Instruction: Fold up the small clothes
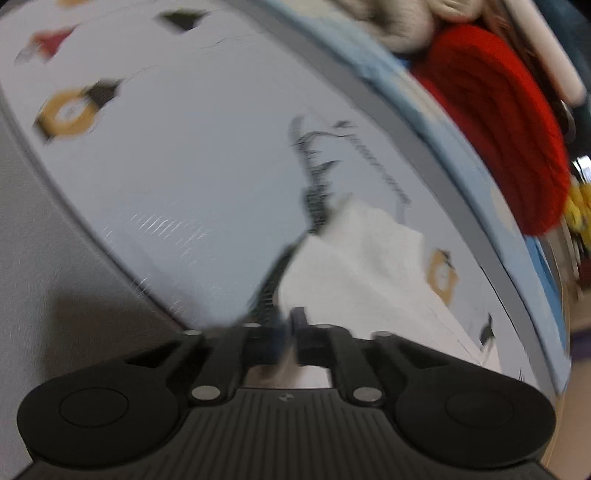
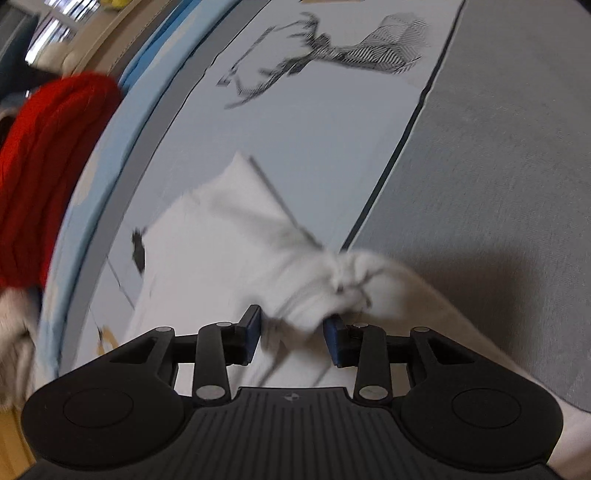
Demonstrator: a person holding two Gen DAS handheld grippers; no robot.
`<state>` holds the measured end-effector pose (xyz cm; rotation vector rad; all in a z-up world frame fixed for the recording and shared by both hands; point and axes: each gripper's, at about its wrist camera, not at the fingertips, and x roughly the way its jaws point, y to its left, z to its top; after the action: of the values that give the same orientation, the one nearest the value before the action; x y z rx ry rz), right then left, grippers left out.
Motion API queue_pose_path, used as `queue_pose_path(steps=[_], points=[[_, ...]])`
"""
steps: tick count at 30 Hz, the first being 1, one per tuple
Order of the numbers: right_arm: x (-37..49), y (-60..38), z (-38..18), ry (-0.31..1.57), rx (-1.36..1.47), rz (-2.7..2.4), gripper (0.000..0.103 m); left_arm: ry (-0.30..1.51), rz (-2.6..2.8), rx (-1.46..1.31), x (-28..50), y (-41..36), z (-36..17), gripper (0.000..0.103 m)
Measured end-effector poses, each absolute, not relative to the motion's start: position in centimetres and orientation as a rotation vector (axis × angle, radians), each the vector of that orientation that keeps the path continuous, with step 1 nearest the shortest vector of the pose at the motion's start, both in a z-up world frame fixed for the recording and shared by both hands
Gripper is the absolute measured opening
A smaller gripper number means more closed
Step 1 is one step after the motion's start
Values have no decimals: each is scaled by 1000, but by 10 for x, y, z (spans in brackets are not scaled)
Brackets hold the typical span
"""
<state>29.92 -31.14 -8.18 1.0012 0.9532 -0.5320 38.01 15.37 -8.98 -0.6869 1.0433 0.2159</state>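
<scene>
White garment (image 2: 221, 258) is pinched by left gripper (image 1: 287, 334), apparently; right gripper (image 2: 291, 332), half-wide, straddles its bunched end.

I see a white garment (image 2: 221, 258) with a thin dark stripe along one edge. The sheet (image 1: 184, 166) under it is pale grey-blue, printed with a deer (image 2: 332, 55) in black-and-white hatching and small yellow-and-black figures (image 1: 70, 110). Its border (image 1: 417, 144) is darker grey, and past that I see a light blue strip (image 1: 461, 155). Beyond lie a bright red knit (image 1: 495, 122) and a cream knit (image 1: 402, 22). My grippers are black, with blue pads (image 2: 253, 332) on the right one. The surface (image 2: 498, 166) beside the sheet is grey.
</scene>
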Motion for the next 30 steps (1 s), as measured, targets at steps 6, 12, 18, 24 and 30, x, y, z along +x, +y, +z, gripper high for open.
queue_pose_path(steps=[6,12,18,24,30], points=[[279,-328,-57,781,1073,-577,10,901,47,-601,368,130,-39,4],[271,-333,-74,909,1045,-688,16,1090,180,-631,364,149,-78,5],[267,-315,-52,895,874,-620,28,1010,136,-595,357,151,-59,23],[278,-313,-41,811,804,-504,38,1144,45,-647,372,138,-87,23],[269,-335,-59,1010,846,-693,42,1061,103,-558,382,144,-74,33]])
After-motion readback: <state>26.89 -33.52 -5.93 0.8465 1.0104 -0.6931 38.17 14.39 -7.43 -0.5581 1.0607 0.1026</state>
